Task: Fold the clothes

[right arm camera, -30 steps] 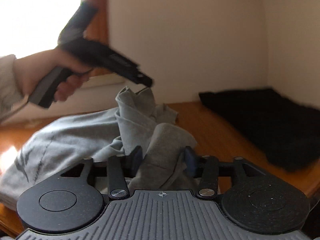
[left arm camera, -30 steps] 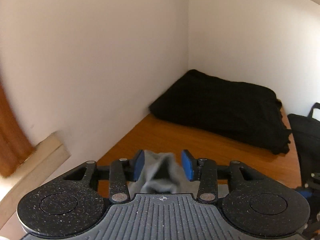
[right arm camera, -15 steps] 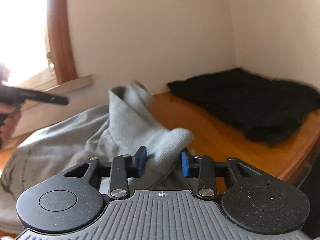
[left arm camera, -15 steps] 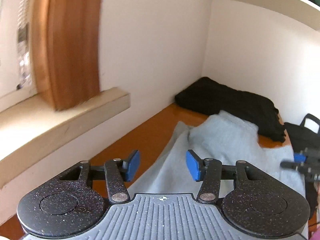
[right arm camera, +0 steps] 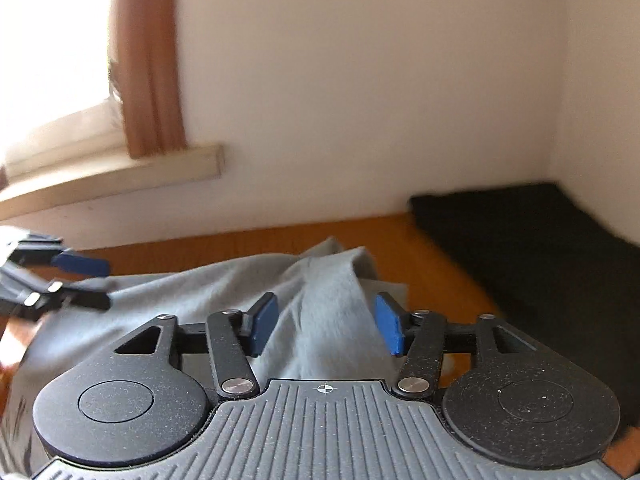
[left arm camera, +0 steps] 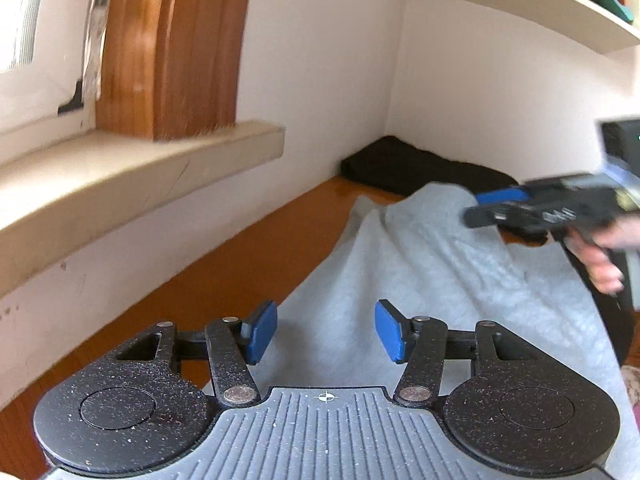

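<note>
A grey sweatshirt (left arm camera: 420, 280) lies spread across an orange-brown wooden table (left arm camera: 248, 264), filling the middle and 5 o'clock part of the left wrist view. The left gripper (left arm camera: 326, 334) hangs over the cloth with its blue pads (left arm camera: 262, 334) released; its jaws have just been opening, and nothing is pinched between them, the fabric lying flat below. At 3 o'clock in that view a hand (left arm camera: 600, 256) holds the right gripper (left arm camera: 486, 208) over the far side of the sweatshirt.

In the right wrist view, the right gripper (right arm camera: 326, 328) has also just let its jaws spread. A raised ridge of the grey sweatshirt (right arm camera: 332, 300) runs up between the blue pads (right arm camera: 388, 330), but they stand clear of it on both sides and do not press it. The left gripper (right arm camera: 86, 280) shows blurred at 9 o'clock, over the cloth's edge.

A folded black garment (right arm camera: 520, 248) sits in the table's far corner at 3 o'clock, against the white wall (right arm camera: 360, 100), just apart from the sweatshirt. A pale window sill (left arm camera: 132, 176) and brown wooden frame (left arm camera: 172, 48) fill the 10 o'clock side, and a shelf (left arm camera: 532, 4) runs at 1 o'clock.
</note>
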